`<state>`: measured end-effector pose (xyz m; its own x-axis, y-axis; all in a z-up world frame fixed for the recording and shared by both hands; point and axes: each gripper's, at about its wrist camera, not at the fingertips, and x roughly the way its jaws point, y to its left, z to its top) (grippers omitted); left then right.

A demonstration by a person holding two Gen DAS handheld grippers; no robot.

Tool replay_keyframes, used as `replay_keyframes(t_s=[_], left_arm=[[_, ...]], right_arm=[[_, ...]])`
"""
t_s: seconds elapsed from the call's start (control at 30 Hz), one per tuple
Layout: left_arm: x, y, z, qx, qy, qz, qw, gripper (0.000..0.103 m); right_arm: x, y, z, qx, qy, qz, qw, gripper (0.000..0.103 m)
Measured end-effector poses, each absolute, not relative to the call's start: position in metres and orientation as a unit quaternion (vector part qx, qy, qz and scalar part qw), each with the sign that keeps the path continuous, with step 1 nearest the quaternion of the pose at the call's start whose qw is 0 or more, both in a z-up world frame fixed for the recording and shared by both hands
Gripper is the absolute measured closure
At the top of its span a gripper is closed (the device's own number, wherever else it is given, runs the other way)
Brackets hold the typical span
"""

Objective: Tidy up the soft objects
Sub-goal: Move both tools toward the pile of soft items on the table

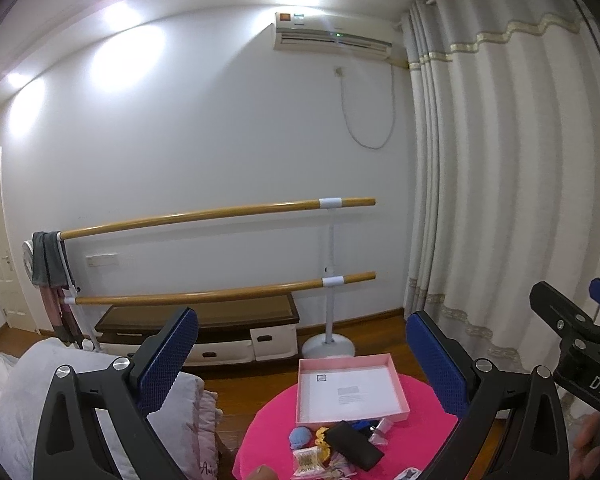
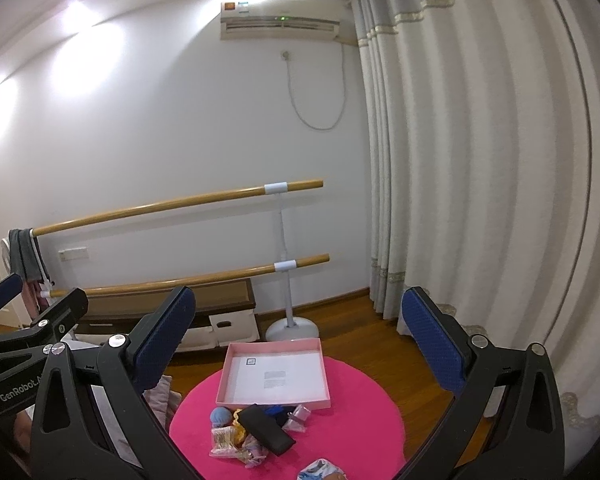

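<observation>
The shallow pink cardboard tray is sitting on the round magenta mat, holding only a white printed sheet; small soft objects are lying just before it; left gripper and right gripper are both hovering released, grasping nothing.

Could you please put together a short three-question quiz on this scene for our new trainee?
1. True or false: the pink box already holds soft items.
2. Which lies nearest the box's left front corner? A) blue ball B) black case C) clear packet
3. What state are the left gripper and right gripper in?

Key
1. False; only a paper sheet with print shows inside.
2. A
3. Both open, holding nothing, above the pink round mat.
</observation>
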<state>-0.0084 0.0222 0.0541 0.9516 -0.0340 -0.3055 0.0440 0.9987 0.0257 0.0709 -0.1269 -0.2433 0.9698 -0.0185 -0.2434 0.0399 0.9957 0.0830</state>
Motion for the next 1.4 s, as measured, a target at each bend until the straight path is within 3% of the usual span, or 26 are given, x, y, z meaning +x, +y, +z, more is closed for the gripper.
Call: replay_keyframes(t_s=[0.77, 1.4], left_arm=[[0.017, 0.025, 0.019, 0.022, 0.177, -0.048, 0.983, 0.0], [0.125, 0.013, -0.027, 0.029, 0.344, -0.029, 0.938, 0.0]], right_arm=[[0.083, -0.138, -0.256, 0.052, 0.145, -0.037, 0.987, 0.0], [0.148, -0.147, -0.358, 0.04, 0.293, -0.026, 0.955, 0.0]])
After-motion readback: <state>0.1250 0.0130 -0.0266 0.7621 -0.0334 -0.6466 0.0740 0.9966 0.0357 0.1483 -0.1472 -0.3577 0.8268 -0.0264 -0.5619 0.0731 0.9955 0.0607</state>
